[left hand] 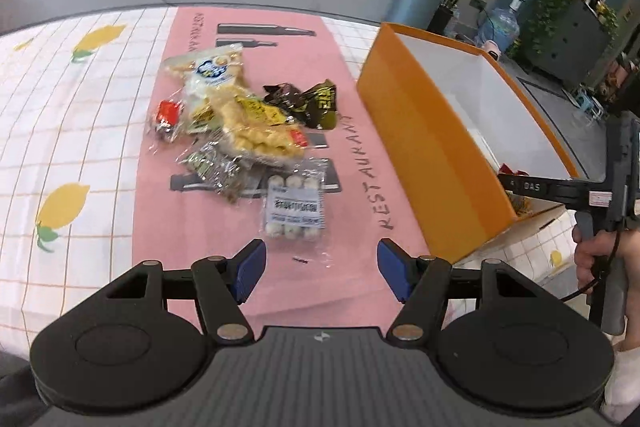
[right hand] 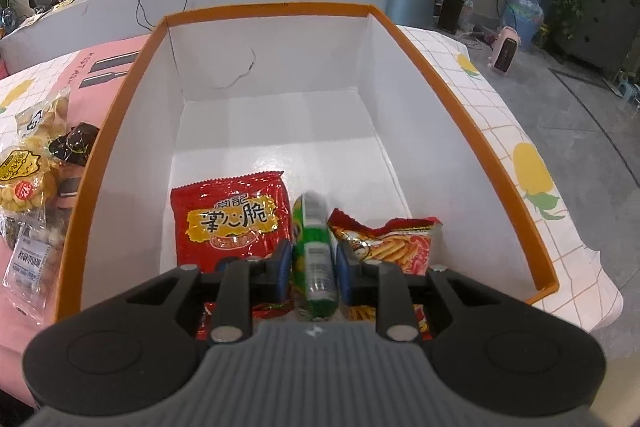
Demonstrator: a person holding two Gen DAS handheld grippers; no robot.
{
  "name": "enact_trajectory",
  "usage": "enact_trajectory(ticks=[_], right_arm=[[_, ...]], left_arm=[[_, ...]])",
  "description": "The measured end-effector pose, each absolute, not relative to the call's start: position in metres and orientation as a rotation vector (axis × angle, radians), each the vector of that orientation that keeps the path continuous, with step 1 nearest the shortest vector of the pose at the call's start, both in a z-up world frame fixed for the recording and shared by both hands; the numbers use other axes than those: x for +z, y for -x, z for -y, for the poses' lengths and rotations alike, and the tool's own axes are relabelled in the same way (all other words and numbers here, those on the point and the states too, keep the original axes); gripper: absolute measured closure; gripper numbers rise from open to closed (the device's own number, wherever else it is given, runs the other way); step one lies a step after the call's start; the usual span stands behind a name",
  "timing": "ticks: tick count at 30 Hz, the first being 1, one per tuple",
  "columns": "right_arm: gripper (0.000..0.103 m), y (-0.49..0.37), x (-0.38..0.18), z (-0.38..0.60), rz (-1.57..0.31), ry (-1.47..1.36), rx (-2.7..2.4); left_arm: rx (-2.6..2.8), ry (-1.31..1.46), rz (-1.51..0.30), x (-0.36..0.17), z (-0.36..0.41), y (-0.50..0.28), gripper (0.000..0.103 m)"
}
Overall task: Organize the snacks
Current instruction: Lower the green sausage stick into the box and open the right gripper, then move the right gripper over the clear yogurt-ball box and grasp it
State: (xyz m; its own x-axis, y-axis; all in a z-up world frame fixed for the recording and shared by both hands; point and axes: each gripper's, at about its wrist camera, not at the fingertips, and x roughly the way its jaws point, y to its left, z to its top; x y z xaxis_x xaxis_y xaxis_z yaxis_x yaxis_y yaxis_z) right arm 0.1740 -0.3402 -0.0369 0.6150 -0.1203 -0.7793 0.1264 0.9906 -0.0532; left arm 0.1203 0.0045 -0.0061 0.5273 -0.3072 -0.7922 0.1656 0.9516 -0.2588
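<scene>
Only the left wrist view shows the left gripper [left hand: 322,269], spread wide with nothing between its blue pads, above a clear packet of small white balls [left hand: 294,207]. Past it, a heap of clear and dark snack bags [left hand: 236,115] lies on the pink mat [left hand: 160,227].

Only the right wrist view looks into the orange cardboard box with white walls [right hand: 460,115]. There the right gripper [right hand: 314,265] pinches a green tube-shaped snack pack [right hand: 314,247]. A red crinkly bag [right hand: 228,223] and a red chip bag [right hand: 396,243] lie on the box floor.
</scene>
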Motion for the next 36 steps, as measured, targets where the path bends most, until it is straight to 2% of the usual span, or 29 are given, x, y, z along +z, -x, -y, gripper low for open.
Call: enact_trajectory(ticks=[1, 5, 7, 8, 14, 17, 27, 36], right_arm=[[0.069, -0.173, -0.036, 0.341, -0.886, -0.017, -0.157], [0.067, -0.170, -0.028, 0.340, -0.822, -0.060, -0.181], [0.057, -0.165, -0.020, 0.337, -0.770, -0.065, -0.203], [0.055, -0.161, -0.016, 0.336, -0.738, -0.067, -0.213], [0.048, -0.118, 0.027, 0.315, -0.366, -0.159, -0.217], [0.042, -0.101, 0.039, 0.296, -0.251, -0.230, -0.072], [0.042, -0.109, 0.025, 0.208, -0.306, -0.168, 0.165], [0.043, -0.124, -0.009, 0.180, -0.488, -0.144, 0.216]], left_arm=[[-0.284, 0.166, -0.977, -0.007, -0.007, -0.121, 0.028], [-0.282, 0.180, -0.965, -0.007, -0.013, -0.122, 0.028], [-0.283, 0.192, -0.962, -0.006, -0.016, -0.123, 0.028], [-0.284, 0.197, -0.959, -0.005, -0.018, -0.123, 0.028], [-0.269, 0.217, -0.935, 0.001, -0.028, -0.127, 0.028], [-0.252, 0.223, -0.922, 0.003, -0.033, -0.128, 0.028], [-0.170, 0.226, -0.894, 0.000, -0.062, -0.135, 0.028], [-0.109, 0.255, -0.920, -0.015, -0.087, -0.139, 0.028]])
